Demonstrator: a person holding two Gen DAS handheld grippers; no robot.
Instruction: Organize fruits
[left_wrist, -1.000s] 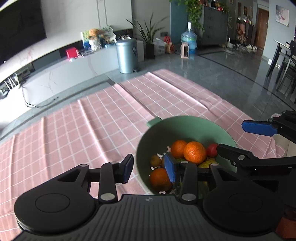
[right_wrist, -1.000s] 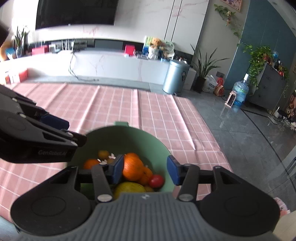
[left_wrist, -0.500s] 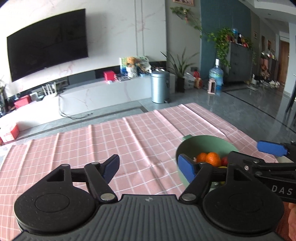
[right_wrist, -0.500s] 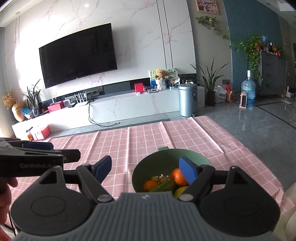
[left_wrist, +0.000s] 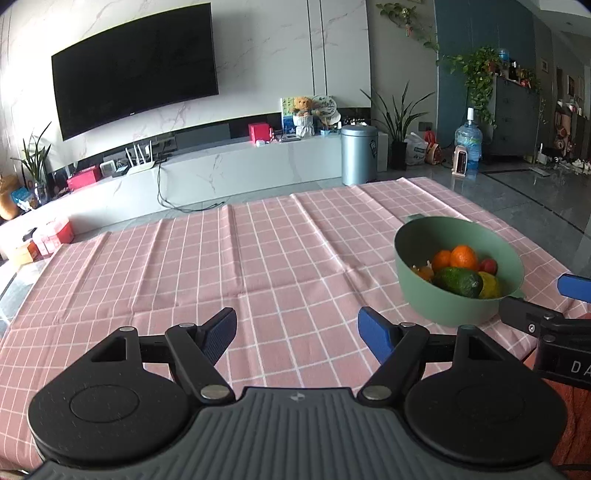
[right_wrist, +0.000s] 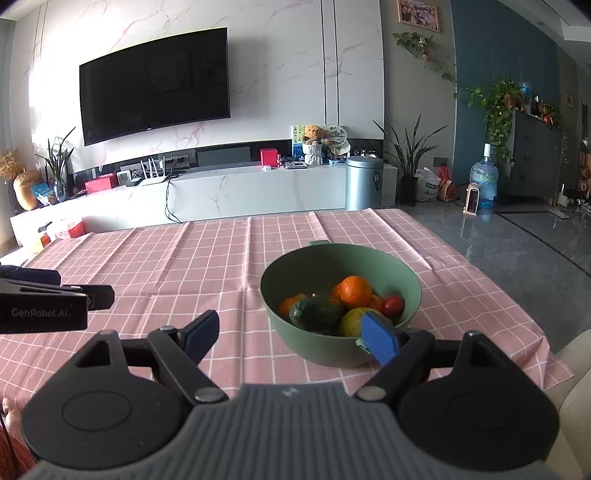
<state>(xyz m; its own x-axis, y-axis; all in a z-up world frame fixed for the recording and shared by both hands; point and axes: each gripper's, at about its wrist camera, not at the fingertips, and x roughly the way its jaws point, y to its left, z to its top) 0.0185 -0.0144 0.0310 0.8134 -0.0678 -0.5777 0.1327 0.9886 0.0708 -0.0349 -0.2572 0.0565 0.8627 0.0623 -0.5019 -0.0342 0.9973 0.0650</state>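
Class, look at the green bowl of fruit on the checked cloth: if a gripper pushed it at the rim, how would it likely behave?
The green bowl looks rigid, so it would probably slide, not flex. Its base seems narrower than its rim, so a high push might tip it. The loose tablecloth may bunch, and round fruit like the top orange could shift.

marble wall (right_wrist: 280, 55), dark television (right_wrist: 155, 83)
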